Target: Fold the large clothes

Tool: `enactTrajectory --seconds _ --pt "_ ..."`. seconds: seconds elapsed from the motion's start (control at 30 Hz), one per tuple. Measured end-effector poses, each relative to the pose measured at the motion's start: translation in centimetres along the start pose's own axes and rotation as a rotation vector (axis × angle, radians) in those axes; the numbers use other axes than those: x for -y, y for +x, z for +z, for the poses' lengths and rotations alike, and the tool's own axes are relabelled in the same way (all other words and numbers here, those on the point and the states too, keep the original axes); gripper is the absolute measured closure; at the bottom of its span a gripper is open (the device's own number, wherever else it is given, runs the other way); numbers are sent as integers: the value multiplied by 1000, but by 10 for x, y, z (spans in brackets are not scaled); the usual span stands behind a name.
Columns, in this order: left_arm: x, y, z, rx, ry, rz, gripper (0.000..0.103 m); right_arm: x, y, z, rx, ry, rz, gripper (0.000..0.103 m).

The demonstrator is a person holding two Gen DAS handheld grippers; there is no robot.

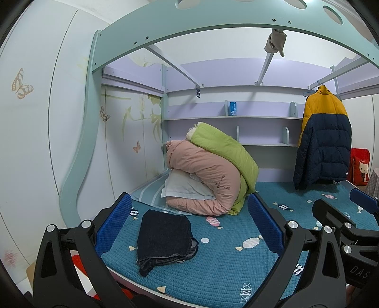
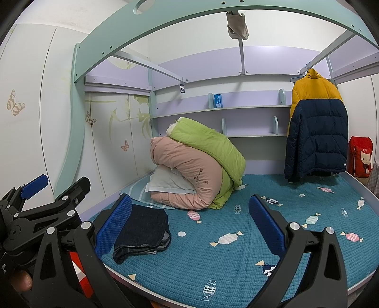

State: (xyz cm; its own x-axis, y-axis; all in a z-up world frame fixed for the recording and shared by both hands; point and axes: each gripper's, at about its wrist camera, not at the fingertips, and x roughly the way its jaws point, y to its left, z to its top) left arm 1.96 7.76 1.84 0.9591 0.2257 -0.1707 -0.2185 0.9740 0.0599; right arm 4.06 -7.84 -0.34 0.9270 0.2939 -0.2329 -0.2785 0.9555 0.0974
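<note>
A dark blue folded pair of jeans lies on the teal quilted bed, near its front left; it also shows in the right wrist view. My left gripper is open and empty, held above the bed's front edge with the jeans between its blue pads. My right gripper is open and empty, to the right of the left one; its left pad overlaps the jeans' left side in view. A yellow and navy puffer jacket hangs on a rail at the back right.
Rolled pink and green quilts with a white pillow sit at the bed's back left. Shelves line the back wall. A red cat bag stands at far right. A bunk frame arches overhead.
</note>
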Motion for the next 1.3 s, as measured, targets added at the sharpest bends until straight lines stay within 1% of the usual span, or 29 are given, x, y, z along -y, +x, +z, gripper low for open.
enactTrajectory --seconds 1.03,1.3 --pt "-3 -1 -2 -3 -1 7 5 0 1 -2 -4 1 4 7" --pt "-8 0 -9 -7 14 28 5 0 5 -10 -15 8 13 7"
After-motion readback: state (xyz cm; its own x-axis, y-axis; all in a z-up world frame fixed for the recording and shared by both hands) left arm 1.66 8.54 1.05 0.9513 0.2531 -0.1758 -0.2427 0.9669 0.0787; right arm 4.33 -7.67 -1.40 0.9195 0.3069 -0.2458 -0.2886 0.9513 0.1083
